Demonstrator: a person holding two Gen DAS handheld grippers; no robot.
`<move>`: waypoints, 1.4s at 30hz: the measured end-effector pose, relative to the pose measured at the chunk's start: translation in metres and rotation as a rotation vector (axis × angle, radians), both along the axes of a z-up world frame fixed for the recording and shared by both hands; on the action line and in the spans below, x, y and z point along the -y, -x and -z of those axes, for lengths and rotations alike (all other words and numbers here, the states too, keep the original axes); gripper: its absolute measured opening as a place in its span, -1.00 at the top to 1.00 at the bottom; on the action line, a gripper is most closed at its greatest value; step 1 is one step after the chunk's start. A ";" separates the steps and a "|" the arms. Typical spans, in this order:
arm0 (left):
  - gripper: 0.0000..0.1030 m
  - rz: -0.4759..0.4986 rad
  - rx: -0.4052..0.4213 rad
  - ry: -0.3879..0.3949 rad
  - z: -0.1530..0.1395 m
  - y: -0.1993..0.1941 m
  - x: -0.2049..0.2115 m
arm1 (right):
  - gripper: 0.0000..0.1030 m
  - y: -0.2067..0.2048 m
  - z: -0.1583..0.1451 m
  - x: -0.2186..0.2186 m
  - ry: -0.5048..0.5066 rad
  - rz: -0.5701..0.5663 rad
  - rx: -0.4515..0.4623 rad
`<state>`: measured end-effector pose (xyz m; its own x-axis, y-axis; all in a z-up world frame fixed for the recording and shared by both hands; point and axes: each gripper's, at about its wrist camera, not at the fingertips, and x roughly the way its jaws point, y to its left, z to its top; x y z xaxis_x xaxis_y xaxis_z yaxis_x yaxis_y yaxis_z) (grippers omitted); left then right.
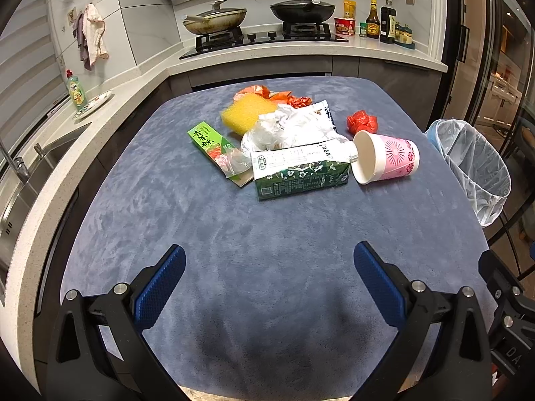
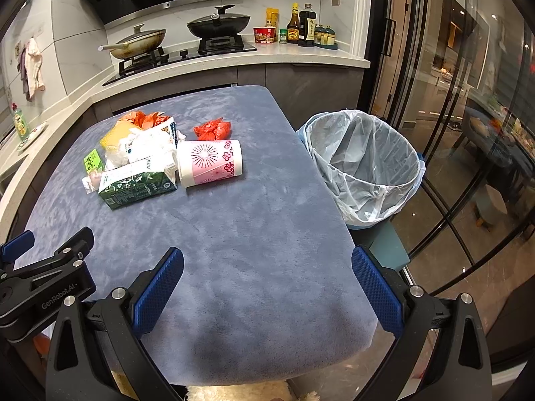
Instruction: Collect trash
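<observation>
A gas hob (image 1: 264, 38) is sitting on the pale counter (image 1: 301, 53) behind the blue-covered table (image 1: 234, 220). On the hob's left burner a lidded frying pan (image 1: 214, 20) is resting, and on its right burner a black lidded wok (image 1: 302, 8). Just right of the hob, sauce bottles (image 1: 381, 21) and a red instant-noodle cup (image 1: 344, 26) are standing. Well left of the hob, cloths (image 1: 92, 35) are hanging on the wall, and a green dish-soap bottle (image 1: 77, 90) is standing near the sink (image 1: 20, 187).
</observation>
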<state>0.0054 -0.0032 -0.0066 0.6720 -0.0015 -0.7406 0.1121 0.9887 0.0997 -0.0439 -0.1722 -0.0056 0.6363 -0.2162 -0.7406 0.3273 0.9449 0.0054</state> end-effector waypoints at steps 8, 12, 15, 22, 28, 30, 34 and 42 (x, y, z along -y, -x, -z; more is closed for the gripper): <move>-0.87 0.002 0.000 0.000 0.000 -0.001 0.001 | -0.87 0.000 0.001 0.003 -0.002 0.005 0.000; -0.87 0.002 0.001 -0.001 0.001 -0.001 0.003 | -0.87 -0.002 0.002 0.006 -0.005 0.008 -0.001; -0.87 0.003 0.000 -0.003 0.001 -0.001 0.004 | -0.87 -0.002 0.002 0.008 -0.006 0.010 -0.001; -0.87 0.007 0.002 -0.004 0.001 -0.004 0.009 | -0.87 -0.003 0.003 0.010 -0.009 0.014 0.001; -0.87 0.007 0.002 -0.004 0.001 -0.004 0.010 | -0.87 -0.004 0.003 0.010 -0.006 0.017 0.002; -0.87 0.008 0.002 -0.003 0.001 -0.004 0.010 | -0.87 -0.004 0.003 0.012 -0.007 0.020 0.003; -0.87 0.008 0.001 -0.003 0.001 -0.004 0.010 | -0.87 -0.004 0.004 0.014 -0.010 0.024 0.003; -0.87 0.009 0.002 -0.003 0.000 -0.005 0.011 | -0.87 -0.004 0.005 0.015 -0.010 0.027 0.004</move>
